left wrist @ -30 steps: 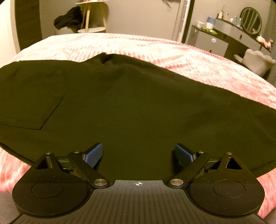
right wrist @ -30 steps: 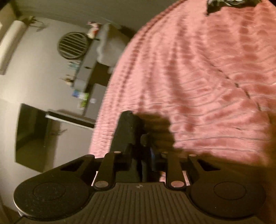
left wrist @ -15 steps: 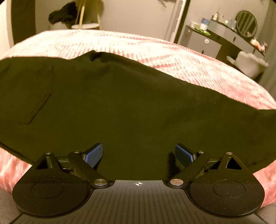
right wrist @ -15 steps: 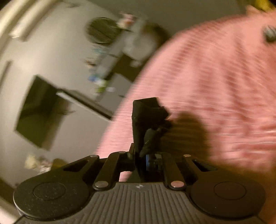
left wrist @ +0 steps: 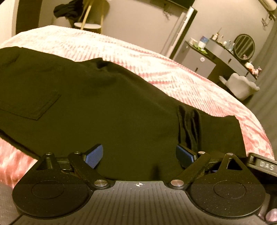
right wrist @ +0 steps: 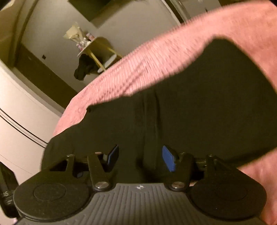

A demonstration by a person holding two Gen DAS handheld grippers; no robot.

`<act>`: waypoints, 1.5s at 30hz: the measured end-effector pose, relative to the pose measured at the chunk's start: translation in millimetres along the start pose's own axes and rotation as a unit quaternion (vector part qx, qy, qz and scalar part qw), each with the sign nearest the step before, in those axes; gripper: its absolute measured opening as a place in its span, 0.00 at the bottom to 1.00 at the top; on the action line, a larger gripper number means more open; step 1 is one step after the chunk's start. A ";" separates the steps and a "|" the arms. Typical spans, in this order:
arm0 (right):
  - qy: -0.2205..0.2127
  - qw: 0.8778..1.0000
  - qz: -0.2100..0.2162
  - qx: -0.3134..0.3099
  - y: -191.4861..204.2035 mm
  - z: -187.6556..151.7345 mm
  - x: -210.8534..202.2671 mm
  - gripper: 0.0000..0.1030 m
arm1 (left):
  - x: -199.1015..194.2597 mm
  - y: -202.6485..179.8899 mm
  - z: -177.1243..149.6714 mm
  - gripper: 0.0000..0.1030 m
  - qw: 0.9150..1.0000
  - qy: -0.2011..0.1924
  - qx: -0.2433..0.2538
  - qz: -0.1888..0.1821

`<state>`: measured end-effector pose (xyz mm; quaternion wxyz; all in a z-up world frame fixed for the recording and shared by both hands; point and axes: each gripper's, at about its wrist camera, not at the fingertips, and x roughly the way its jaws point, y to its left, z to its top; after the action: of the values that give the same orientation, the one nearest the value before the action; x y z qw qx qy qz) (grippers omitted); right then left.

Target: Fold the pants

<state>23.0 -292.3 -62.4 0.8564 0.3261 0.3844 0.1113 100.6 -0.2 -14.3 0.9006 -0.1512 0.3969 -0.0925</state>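
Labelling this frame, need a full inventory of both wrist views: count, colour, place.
pants: 1, black, spread flat on the bed, patch pocket at left
bedspread: 1, pink ribbed, under the pants
dark garment: 1, black, draped on the stand behind the bed
side table: 1, white top, far side of bed
vanity: 1, grey, bottles on top, right wall
round mirror: 1, dark frame, on the vanity
chair: 1, grey, beside the vanity
left gripper: 1, black with blue pads, open over the pants
right gripper: 1, black with blue pads, open over the pants
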 end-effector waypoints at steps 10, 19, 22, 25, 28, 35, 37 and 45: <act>-0.094 0.983 -0.131 0.088 -77.7 27.5 -43.7 0.96 | 57.9 -24.4 17.1 0.92 0.987 0.088 -0.039 -0.129; -0.094 0.983 -0.120 0.102 -86.1 18.3 -30.3 0.96 | 106.3 -53.6 23.1 0.92 0.975 0.124 -0.041 -0.180; -0.097 0.983 -0.108 0.114 -92.1 22.3 -27.4 0.96 | 112.8 -58.8 24.6 0.92 0.975 0.116 -0.049 -0.184; -0.098 0.983 -0.114 0.108 -88.0 22.9 -30.1 0.96 | 111.8 -60.4 19.3 0.92 0.972 0.104 -0.078 -0.195; -0.095 0.983 -0.129 0.090 -81.2 22.5 -28.4 0.96 | 110.6 -68.3 17.3 0.90 0.976 0.098 -0.039 -0.189; -0.089 0.982 -0.163 0.047 -69.2 22.5 -20.9 0.95 | 102.8 -79.7 14.6 0.56 0.987 0.088 0.001 -0.134; -0.092 0.982 -0.157 0.052 -71.8 22.0 -23.3 0.95 | 102.2 -83.2 12.7 0.48 0.988 0.085 0.015 -0.126; -0.102 0.982 -0.138 0.076 -79.4 20.9 -29.4 0.95 | 104.2 -79.5 15.5 0.37 0.988 0.094 0.019 -0.124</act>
<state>13.5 -375.7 -86.1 0.8710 0.3437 0.3437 -0.0712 178.0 -101.5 -48.4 0.8437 -0.1728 0.4561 -0.2244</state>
